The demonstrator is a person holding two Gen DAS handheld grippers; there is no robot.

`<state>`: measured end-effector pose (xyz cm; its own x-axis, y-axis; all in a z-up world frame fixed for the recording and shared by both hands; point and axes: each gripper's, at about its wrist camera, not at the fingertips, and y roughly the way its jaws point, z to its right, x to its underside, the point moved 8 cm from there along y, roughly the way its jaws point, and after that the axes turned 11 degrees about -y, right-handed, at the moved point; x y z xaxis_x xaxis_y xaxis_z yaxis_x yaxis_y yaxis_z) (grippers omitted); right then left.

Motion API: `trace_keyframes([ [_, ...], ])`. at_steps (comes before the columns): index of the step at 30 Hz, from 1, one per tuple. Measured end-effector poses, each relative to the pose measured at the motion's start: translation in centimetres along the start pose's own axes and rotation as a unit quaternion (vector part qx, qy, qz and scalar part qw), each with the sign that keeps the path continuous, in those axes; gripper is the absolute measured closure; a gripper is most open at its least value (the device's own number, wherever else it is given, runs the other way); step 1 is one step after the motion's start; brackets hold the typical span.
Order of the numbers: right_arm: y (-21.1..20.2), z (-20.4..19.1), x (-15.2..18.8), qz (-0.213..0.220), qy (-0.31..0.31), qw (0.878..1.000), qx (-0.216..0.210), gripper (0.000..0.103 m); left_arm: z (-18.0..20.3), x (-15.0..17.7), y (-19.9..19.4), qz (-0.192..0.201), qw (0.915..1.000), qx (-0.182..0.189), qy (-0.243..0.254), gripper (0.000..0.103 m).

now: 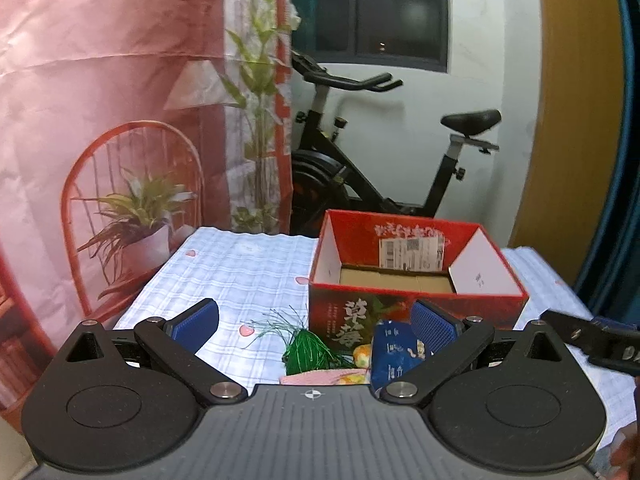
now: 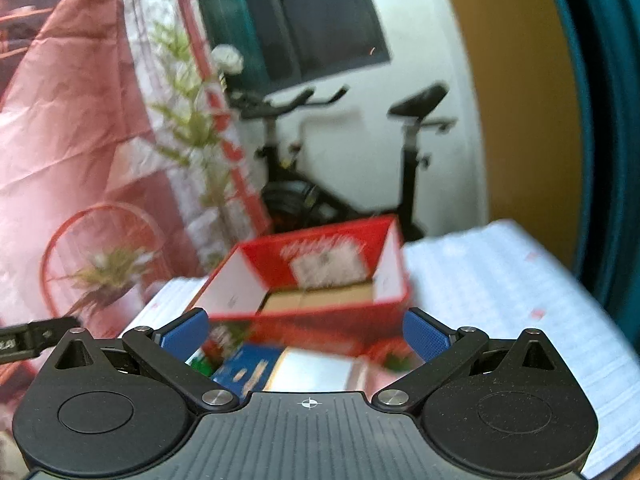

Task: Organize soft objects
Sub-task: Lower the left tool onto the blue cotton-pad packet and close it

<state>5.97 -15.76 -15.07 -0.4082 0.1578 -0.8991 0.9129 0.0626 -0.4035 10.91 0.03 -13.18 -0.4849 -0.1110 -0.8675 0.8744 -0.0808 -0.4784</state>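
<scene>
Both grippers hang over the near edge of the surface (image 1: 248, 272), which is covered in a pale checked cloth, and both have their jaws spread wide with nothing between them. Just under the left gripper (image 1: 316, 322) lies a small heap of soft things: a blue packet (image 1: 394, 356) standing a little tilted, a bundle of green stringy tassel (image 1: 308, 350), a flat pink piece (image 1: 310, 378) and something yellow-orange (image 1: 362, 354) I cannot make out. The heap sits right against the front wall of the open red box (image 1: 416, 306), which stands towards the middle of the surface and holds only a cardboard liner. The right gripper (image 2: 306, 334) looks down on the same pile, blurred. These all look light and yielding; I would guess the packet crumples and slides under a pinch, so taking it across its middle seems safest. The tassel's loose strands would likely slip through, so its thick bunched part looks the better hold.
</scene>
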Motion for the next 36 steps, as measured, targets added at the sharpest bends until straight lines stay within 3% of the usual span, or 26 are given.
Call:
trace_keyframes([
  [4,2.4,0.2,2.7,-0.050,-0.009,0.999,0.021,0.000,0.4,1.3,1.5,-0.011,0.9998,0.017,0.004,0.001],
  [7,3.6,0.2,4.2,-0.060,-0.011,0.998,0.014,0.001,0.7,2.4,2.9,-0.027,0.9989,0.037,-0.008,0.002],
  [12,4.8,0.7,6.2,-0.069,-0.014,0.998,0.003,0.016,1.4,4.2,5.5,-0.067,0.9959,0.059,-0.016,0.012],
  [17,5.6,2.0,7.2,-0.085,0.008,0.996,-0.003,0.019,1.4,5.8,6.7,-0.094,0.9933,0.066,-0.006,0.014],
  [21,5.9,2.4,7.5,-0.086,0.011,0.996,-0.005,0.020,0.8,5.8,6.9,-0.111,0.9905,0.071,-0.042,0.026],
  [25,6.3,2.3,7.9,-0.089,0.008,0.996,-0.011,0.026,1.4,5.9,6.7,-0.107,0.9894,0.087,-0.045,0.030],
  [27,6.2,1.9,8.1,-0.092,0.009,0.996,-0.020,0.029,1.8,6.1,6.7,-0.111,0.9876,0.099,-0.050,0.045],
  [29,6.2,1.7,8.3,-0.092,0.012,0.995,-0.030,0.034,2.0,6.5,7.1,-0.119,0.9843,0.113,-0.065,0.052],
  [33,6.8,1.2,9.2,-0.105,0.013,0.994,-0.038,0.043,1.9,7.3,8.1,-0.127,0.9811,0.116,-0.090,0.055],
  [36,7.2,0.8,10.0,-0.119,0.018,0.991,-0.051,0.044,2.2,7.7,8.4,-0.121,0.9803,0.125,-0.092,0.055],
])
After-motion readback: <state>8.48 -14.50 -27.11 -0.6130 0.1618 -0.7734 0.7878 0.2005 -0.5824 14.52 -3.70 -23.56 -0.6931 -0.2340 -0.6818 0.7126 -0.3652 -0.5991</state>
